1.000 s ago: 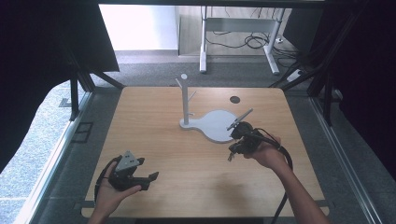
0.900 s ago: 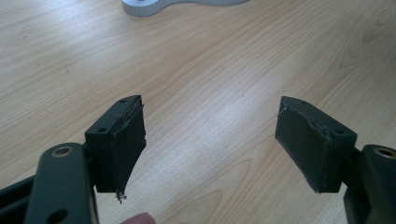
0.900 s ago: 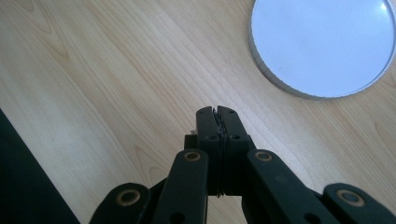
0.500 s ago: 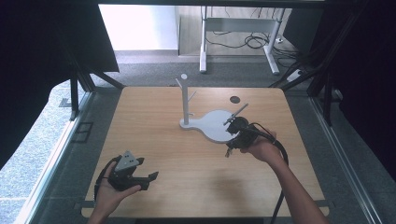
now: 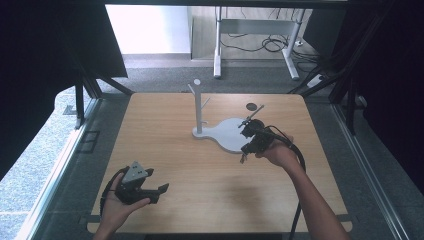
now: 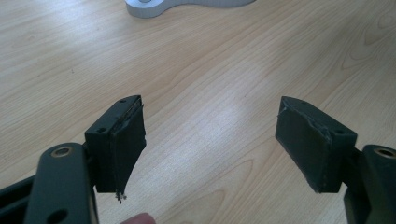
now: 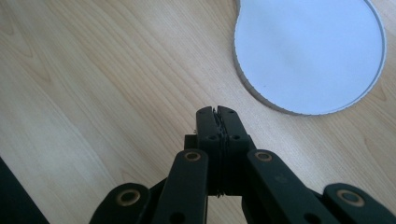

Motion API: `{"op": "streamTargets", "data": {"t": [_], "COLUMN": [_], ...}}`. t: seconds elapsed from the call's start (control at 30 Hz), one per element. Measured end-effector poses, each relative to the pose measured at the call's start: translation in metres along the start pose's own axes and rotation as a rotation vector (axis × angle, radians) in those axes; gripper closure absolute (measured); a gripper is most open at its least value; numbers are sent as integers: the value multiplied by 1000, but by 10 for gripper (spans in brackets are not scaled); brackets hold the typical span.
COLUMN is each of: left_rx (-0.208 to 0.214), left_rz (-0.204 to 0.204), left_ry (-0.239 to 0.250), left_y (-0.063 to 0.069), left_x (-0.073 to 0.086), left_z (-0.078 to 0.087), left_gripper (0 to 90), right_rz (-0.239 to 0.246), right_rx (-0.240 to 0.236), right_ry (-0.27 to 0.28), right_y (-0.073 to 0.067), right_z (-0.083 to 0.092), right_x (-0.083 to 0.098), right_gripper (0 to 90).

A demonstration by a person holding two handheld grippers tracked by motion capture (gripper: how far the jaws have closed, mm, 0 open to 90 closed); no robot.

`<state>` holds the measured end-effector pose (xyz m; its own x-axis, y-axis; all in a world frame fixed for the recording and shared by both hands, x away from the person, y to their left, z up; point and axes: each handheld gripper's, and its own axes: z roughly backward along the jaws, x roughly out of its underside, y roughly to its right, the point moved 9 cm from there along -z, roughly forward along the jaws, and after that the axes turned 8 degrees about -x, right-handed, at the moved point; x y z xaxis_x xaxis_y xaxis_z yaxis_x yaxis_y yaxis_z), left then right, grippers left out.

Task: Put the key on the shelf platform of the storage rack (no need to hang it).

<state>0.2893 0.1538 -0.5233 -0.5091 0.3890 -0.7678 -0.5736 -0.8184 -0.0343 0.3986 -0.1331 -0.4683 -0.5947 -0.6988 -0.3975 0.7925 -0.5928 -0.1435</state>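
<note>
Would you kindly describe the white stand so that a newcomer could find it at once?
Start at the wooden table and look to its far middle. There a flat white base lies, rounded toward the right gripper, with a thin upright post rising from its narrow left end. It is the one white thing standing on the wood; a small dark disc lies beyond it.

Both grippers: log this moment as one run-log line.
left gripper: open, empty | right gripper: shut, empty | white stand: on table
</note>
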Motion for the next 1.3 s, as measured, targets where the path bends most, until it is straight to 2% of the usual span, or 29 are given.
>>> {"op": "streamTargets", "data": {"t": [0.7, 1.03, 1.3], "left_rx": [4, 3, 4], "left_rz": [-1, 2, 1], "left_ry": [-3, -1, -3], "left_y": [1, 0, 0], "left_x": [0, 0, 1], "left_z": [-1, -1, -1], "left_gripper": [246, 245, 245], "right_rz": [-47, -53, -58], "right_rx": [11, 16, 3], "right_ry": [16, 14, 15], "right_y": [19, 24, 26], "right_z": [8, 8, 5], "right_x": [-14, -21, -27], "right_gripper": [887, 887, 887]}}
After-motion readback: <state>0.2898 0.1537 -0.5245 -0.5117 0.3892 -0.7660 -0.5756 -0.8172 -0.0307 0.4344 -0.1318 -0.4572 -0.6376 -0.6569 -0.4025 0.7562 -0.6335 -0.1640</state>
